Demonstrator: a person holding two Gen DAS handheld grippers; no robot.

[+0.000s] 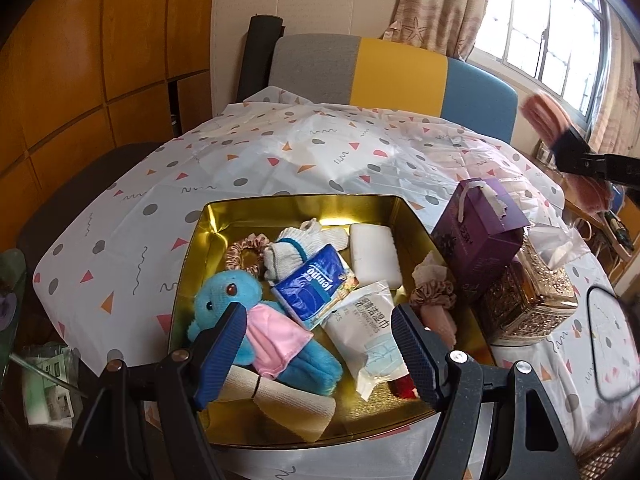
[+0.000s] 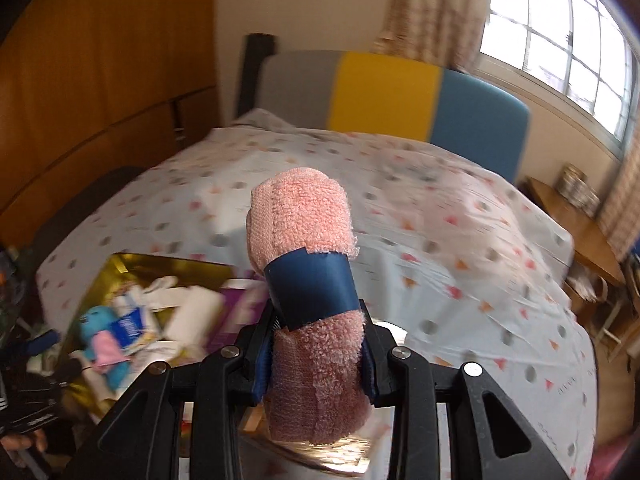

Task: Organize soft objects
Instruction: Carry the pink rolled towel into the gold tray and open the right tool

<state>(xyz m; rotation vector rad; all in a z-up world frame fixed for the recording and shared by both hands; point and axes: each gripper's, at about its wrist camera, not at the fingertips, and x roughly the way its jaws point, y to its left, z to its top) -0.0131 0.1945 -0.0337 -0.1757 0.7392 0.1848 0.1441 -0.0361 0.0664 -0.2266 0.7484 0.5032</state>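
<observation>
Gold tin (image 1: 208, 220) sits under and ahead of the left gripper (image 1: 318, 344), jaws spread, empty; blue plush elephant (image 1: 236, 296) by its left finger; right gripper (image 2: 318, 354) pinches the rolled pink towel (image 2: 304, 216) below its blue band (image 2: 310, 284); likely light, squashy, non-slip; grip mid-roll.

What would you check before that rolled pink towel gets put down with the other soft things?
1. Right gripper shut firmly on the rolled pink terry towel: ok.
2. Blue paper band around the towel intact: ok.
3. Left gripper open and empty: ok.
4. Free floor in the gold metal tin: not ok, crowded by the blue plush toy, wipes packet and white soap bar.
5. Towel's height above the tin: cannot tell.
</observation>
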